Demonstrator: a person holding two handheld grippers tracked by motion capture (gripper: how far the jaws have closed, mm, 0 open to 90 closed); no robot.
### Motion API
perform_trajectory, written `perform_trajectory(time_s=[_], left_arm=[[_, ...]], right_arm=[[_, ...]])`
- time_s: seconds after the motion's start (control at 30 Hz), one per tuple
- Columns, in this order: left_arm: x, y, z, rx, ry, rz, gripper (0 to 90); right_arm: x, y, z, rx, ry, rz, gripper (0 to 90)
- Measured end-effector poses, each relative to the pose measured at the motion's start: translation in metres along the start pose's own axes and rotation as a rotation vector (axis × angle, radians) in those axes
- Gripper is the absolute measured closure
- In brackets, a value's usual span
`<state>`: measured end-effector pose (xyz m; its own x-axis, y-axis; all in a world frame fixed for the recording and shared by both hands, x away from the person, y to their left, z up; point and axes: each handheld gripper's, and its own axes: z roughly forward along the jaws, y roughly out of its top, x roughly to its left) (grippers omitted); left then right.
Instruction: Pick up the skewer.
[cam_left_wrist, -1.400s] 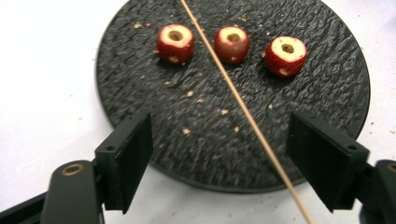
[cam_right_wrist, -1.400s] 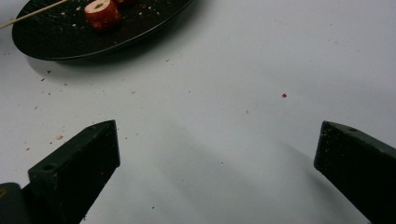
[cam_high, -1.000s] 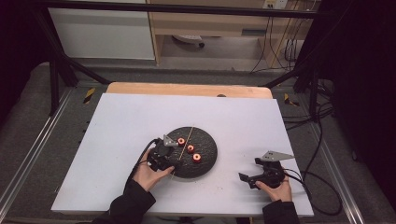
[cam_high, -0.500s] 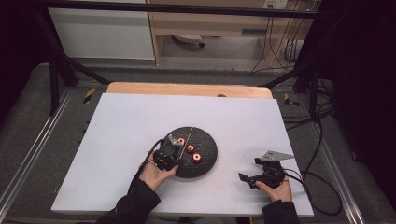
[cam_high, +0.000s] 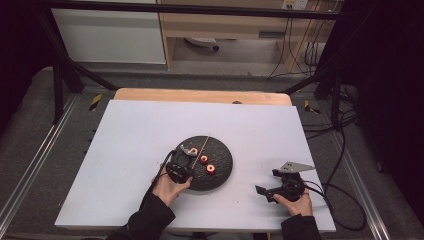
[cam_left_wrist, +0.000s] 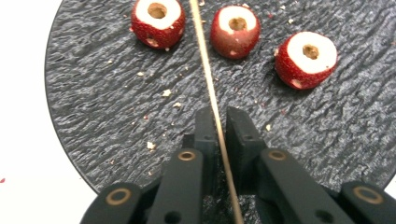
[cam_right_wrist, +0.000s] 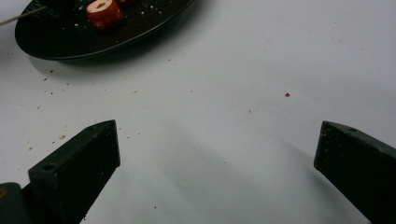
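Left gripper (cam_left_wrist: 217, 122) clamps the wooden skewer (cam_left_wrist: 208, 84) over the black slate plate (cam_left_wrist: 93, 116); right gripper (cam_right_wrist: 217, 149) idle, wide open

We see the left jaws just closing in, now pinched on the thin skewer, which runs between them and out across the round plate, passing between two of the three cored red fruit pieces (cam_left_wrist: 158, 22) (they look like hawthorn, holes through the middle). In the high view the left gripper (cam_high: 179, 170) sits at the plate's (cam_high: 220, 170) near-left edge, stick (cam_high: 199, 150) slanting away toward the far rim. Right gripper (cam_high: 280, 187) rests well apart to the right on the white table (cam_high: 125, 140), nothing between its jaws; crumbs lie scattered on plate and table
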<state>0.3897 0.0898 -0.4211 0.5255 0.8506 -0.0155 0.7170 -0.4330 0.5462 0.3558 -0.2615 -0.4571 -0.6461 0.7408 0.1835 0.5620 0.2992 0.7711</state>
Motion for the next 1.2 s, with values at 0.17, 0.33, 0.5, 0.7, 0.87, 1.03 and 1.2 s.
perform_trajectory(time_s=[0.17, 0.33, 0.5, 0.7, 0.87, 1.03, 1.2], left_arm=[[0.002, -0.001, 0.000, -0.003, 0.001, -0.023, 88.0], [0.004, -0.003, -0.001, -0.015, -0.001, -0.023, 88.4], [0.009, -0.006, -0.007, -0.050, -0.016, -0.016, 88.6], [0.017, -0.012, -0.020, -0.113, -0.050, 0.020, 88.6], [0.026, -0.020, -0.029, -0.160, -0.082, 0.043, 88.6], [0.035, -0.030, -0.037, -0.202, -0.127, 0.069, 88.6], [0.044, -0.039, -0.044, -0.234, -0.168, 0.078, 88.5]], right_arm=[[0.000, 0.000, 0.000, 0.001, 0.000, 0.001, 0.9], [0.000, 0.000, 0.000, 0.003, 0.000, 0.000, 0.9], [0.000, 0.000, 0.000, 0.002, -0.002, -0.001, 0.9], [0.000, 0.000, 0.000, 0.002, -0.003, -0.001, 0.9], [0.000, 0.000, 0.000, 0.003, -0.005, -0.001, 0.8], [0.000, 0.000, 0.000, 0.002, -0.007, -0.001, 0.8], [0.000, 0.000, 0.000, 0.003, -0.008, -0.001, 0.8]])
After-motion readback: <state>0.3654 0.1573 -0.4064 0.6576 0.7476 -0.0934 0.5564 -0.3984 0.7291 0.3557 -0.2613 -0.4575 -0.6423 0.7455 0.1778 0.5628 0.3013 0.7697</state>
